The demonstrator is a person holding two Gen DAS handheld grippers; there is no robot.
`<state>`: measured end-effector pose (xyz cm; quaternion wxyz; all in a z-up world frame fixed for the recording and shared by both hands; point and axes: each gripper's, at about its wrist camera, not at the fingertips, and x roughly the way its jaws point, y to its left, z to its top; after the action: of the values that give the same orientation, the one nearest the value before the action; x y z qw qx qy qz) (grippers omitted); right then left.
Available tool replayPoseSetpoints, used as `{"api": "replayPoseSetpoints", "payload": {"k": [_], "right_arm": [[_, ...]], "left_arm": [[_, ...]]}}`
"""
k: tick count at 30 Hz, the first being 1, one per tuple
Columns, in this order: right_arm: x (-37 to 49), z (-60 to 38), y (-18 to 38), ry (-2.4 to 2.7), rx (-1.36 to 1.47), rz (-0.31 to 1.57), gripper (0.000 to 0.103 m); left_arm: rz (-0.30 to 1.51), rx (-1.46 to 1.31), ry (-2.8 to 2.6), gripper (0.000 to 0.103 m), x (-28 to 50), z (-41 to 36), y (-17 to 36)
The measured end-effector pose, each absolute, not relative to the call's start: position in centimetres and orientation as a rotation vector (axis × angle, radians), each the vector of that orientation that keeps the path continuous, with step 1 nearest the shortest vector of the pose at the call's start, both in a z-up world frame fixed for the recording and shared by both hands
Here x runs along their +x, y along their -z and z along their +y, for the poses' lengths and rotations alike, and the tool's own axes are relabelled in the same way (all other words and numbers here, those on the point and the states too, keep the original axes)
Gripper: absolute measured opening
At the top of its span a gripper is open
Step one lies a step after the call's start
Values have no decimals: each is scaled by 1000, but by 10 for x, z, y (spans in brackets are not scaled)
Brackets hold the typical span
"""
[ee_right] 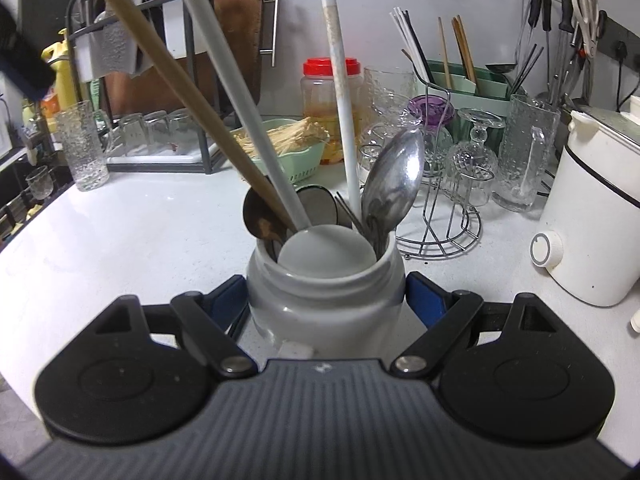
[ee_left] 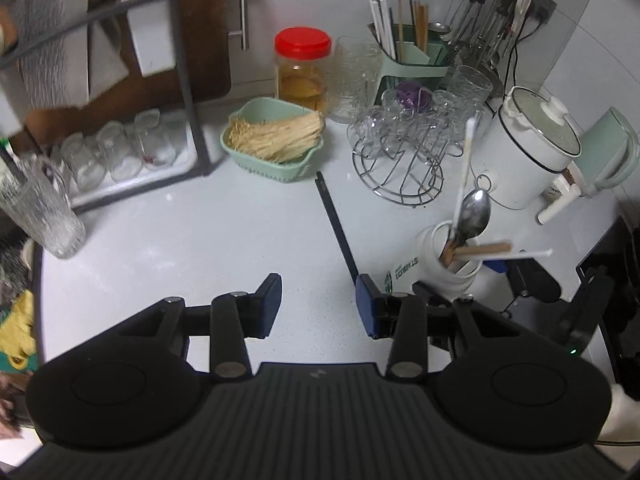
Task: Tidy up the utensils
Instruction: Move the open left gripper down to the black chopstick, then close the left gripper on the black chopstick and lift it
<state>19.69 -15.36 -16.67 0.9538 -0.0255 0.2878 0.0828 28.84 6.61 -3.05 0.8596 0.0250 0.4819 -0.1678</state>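
Blue-padded and black, the right gripper [ee_right: 325, 304] has its jaws closed around the squat white ceramic jar [ee_right: 324, 300], pads pressed to its flanks, steadying it on the pale speckled countertop [ee_right: 132, 236]. The jar is crammed with a shiny steel spoon [ee_right: 394, 184], a white ladle with a long grey handle [ee_right: 256, 132], a wooden-handled utensil [ee_right: 192, 100] and a white stick-like handle [ee_right: 340, 92], all leaning outward. The left gripper [ee_left: 320, 304] hovers over bare counter with its jaws parted and nothing between its pads; a thin black stick [ee_left: 336, 224] lies on the counter just ahead of its right finger. The risk, as I judge it, is that tugging any long handle levers the top-heavy jar over if the right grip loosens, spilling everything. Just beyond stand a wire rack of upturned clear glasses [ee_right: 444, 184] and a white electric cooker [ee_right: 592, 216], which a swung handle could strike; the green basket of pale sticks [ee_left: 272, 140] sits further back.
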Motion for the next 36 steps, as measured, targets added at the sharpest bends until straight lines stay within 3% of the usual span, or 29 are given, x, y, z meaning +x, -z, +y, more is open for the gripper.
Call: {"api": "replayPoseSetpoints", "payload": {"k": [18, 36], "right_arm": [[195, -151, 166, -113, -49, 593, 88], [193, -162, 165, -72, -44, 587, 88]], "left_arm": [[1037, -179, 341, 46, 298, 57, 187], [976, -24, 449, 46, 293, 15, 223]]}}
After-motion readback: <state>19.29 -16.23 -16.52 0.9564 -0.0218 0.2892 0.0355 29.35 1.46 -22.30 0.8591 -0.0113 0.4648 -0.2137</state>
